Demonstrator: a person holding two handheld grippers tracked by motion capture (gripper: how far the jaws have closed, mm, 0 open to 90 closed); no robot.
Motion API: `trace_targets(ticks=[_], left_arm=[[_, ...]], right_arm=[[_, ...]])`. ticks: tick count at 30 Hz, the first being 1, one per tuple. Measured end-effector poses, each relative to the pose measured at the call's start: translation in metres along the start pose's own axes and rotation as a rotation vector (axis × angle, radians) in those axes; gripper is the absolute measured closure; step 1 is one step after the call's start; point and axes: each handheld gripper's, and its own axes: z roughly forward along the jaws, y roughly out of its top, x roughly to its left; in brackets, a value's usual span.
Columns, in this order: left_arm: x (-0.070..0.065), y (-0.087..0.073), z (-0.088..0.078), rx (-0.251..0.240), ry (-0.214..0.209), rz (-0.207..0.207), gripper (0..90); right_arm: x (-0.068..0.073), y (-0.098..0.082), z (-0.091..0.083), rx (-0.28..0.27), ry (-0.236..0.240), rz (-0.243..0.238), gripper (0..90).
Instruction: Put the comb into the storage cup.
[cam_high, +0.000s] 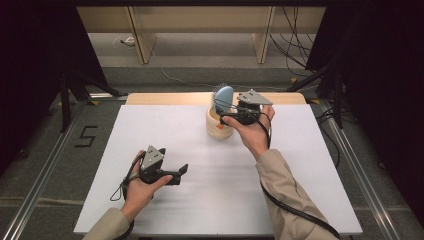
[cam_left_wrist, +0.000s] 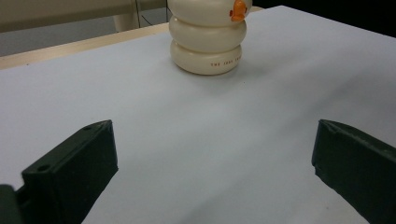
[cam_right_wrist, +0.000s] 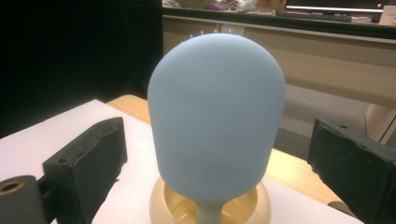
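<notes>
Brush (cam_right_wrist: 216, 123) stands handle-down in the cup (cam_high: 219, 126), far side of the table (cam_high: 150, 130). Right gripper (cam_high: 231, 112) at the brush head, jaws wide, apparently not touching. Left gripper (cam_high: 176, 174) idle, wide open. Grasp or release: cannot tell which.

A lab recording booth is showing here: black curtains (cam_high: 30, 60) are enclosing a white-topped table (cam_high: 165, 135), loose cables (cam_high: 295, 45) are trailing across grey floor.

Just a white worktop (cam_high: 200, 200) on a grey floor, a taped "5" (cam_high: 86, 136) off to one side, loose cables (cam_high: 295, 45) behind.
</notes>
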Motion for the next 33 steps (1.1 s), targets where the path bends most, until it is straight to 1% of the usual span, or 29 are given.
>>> trace_targets(ticks=[21, 33], left_arm=[[0.000, 0.000, 0.000, -0.001, 0.001, -0.001, 0.0], [-0.001, 0.000, 0.000, -0.002, 0.002, -0.001, 0.0]], right_arm=[[-0.002, -0.003, -0.008, 0.006, 0.007, -0.012, 5.6], [-0.005, -0.009, -0.015, 0.020, 0.011, -0.013, 5.7]])
